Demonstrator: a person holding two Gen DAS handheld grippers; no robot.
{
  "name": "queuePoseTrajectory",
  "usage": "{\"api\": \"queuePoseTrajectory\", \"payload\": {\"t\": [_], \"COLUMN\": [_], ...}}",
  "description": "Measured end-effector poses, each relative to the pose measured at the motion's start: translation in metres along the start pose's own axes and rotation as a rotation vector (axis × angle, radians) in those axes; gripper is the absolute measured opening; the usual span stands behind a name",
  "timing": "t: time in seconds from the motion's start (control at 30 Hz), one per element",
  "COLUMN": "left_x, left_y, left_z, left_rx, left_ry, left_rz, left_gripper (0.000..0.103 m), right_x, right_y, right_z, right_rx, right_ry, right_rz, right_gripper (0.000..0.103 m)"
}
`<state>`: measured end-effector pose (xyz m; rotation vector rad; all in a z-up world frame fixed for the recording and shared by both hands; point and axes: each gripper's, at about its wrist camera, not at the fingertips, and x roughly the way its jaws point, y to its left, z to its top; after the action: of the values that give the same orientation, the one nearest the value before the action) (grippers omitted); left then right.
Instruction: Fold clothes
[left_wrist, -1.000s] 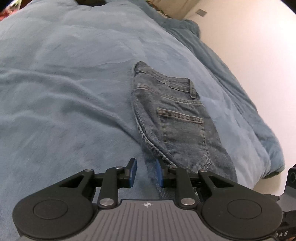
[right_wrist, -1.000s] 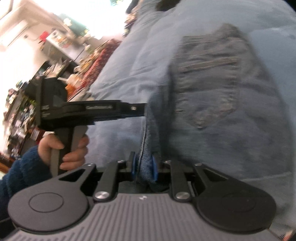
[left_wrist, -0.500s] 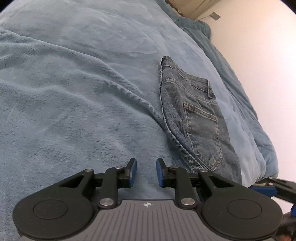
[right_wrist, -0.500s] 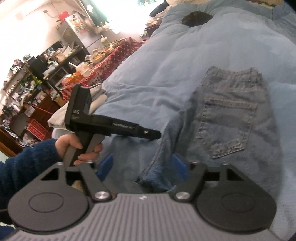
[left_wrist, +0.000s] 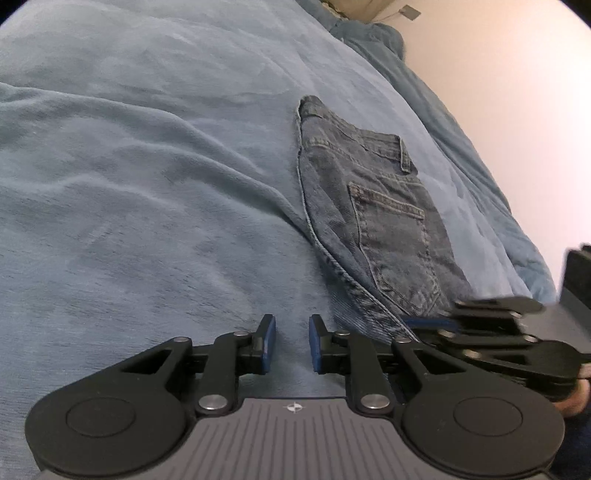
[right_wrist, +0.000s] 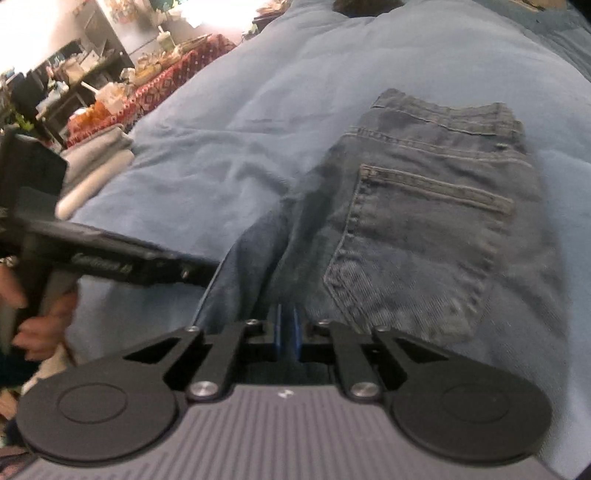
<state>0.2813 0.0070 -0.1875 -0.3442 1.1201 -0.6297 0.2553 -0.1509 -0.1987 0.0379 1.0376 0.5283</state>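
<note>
The right claw (right_wrist: 287, 328) was nearly clenched at the jeans' (right_wrist: 424, 221) near edge on the bed (left_wrist: 147, 184), whether pinching denim I couldn't tell, while the left claw (left_wrist: 291, 341) hung released; any lift wanted both corners held level.

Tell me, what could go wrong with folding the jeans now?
The right gripper looks nearly shut low over the jeans. If it has caught only a thin bit of denim, the cloth may slip out. The left gripper is open over the blanket, beside the jeans, so a one-sided pull could undo the fold or drag the blanket.
</note>
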Motion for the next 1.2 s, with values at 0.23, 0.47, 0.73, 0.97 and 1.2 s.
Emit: {"api": "queuePoseTrajectory", "payload": {"t": [0.23,0.47,0.73,0.97,1.2], "left_x": [0.005,0.006,0.013,0.016,0.013], "left_y": [-0.005,-0.006,0.001,0.006,0.017], "left_z": [-0.008,-0.005,0.008,0.012,0.007], "left_rx": [0.006,0.001,-0.019,-0.016,-0.042], "left_ry": [0.013,0.014,0.006,0.018,0.017], "left_rz": [-0.023,-0.039,-0.022,-0.024,-0.023], "left_gripper": [0.013,0.012,0.011,0.011,0.010], "right_x": [0.022,0.023,0.032,0.033,0.056], "right_y": [0.012,0.018,0.006,0.008,0.000], "right_z": [0.001,0.005,0.021,0.020,0.049], "right_rx": [-0.035,-0.090,-0.058,-0.074,-0.017], "right_ry": [0.045,0.039,0.056,0.057,0.044], "right_rz": [0.000,-0.026,-0.008,-0.006,-0.015], "right_gripper": [0.006,0.002,0.003,0.001,0.001]}}
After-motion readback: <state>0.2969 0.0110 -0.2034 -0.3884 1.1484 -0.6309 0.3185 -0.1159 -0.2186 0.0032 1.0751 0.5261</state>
